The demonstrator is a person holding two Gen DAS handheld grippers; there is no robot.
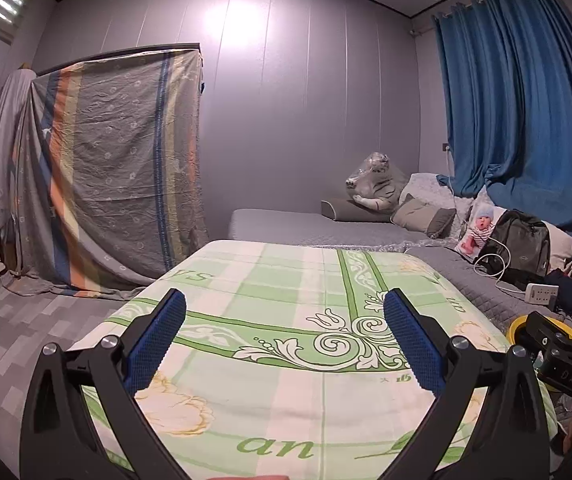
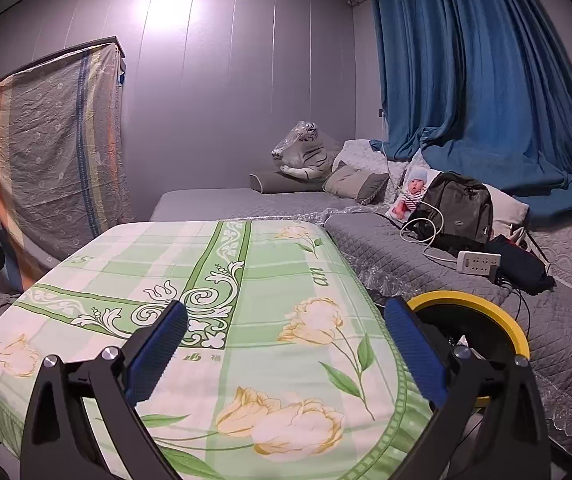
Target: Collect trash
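My left gripper [image 1: 284, 338] is open and empty, held above a surface covered by a green floral cloth [image 1: 270, 316]. My right gripper [image 2: 286, 344] is open and empty over the same cloth [image 2: 246, 280]. A yellow-rimmed bin [image 2: 481, 312] stands just right of the cloth, behind my right finger; it also shows in the left wrist view [image 1: 519, 328], partly hidden by the right gripper's body [image 1: 565, 364]. I see no loose trash on the cloth.
A grey bed [image 2: 405, 256] lies to the right with pillows, a plush tiger [image 2: 305, 152], a backpack [image 2: 457, 204], a power strip [image 2: 479, 262] and cables. Blue curtains [image 2: 465, 80] hang behind. A striped sheet [image 1: 118, 160] drapes furniture at left.
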